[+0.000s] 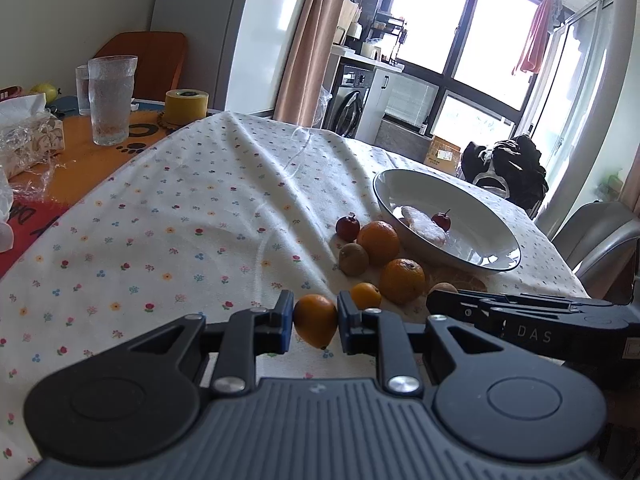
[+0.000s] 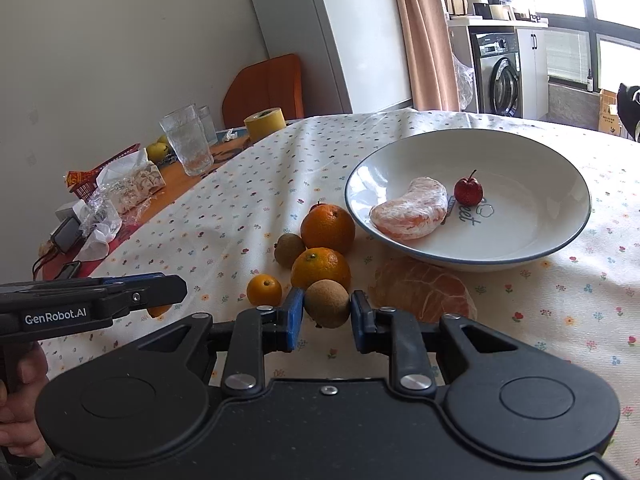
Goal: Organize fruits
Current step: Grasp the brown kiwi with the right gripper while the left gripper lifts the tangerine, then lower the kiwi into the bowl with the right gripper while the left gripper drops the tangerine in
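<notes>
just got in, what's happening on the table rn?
A person is sorting fruit with two handheld claws. The left claw is shut on a small orange fruit; the right claw is shut on a kiwi. The plate already holds a peeled citrus piece and a small red fruit. Two oranges, another kiwi, a small orange and a peeled half lie on the tablecloth beside it.

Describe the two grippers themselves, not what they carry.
Both are matte black plastic. The left gripper and right gripper have blue finger pads, silver pivot screws, round side discs and a ribbed body. Side lettering reads "DAS" on the right one, "GenRobot.AI" on the left. No cables show.
</notes>
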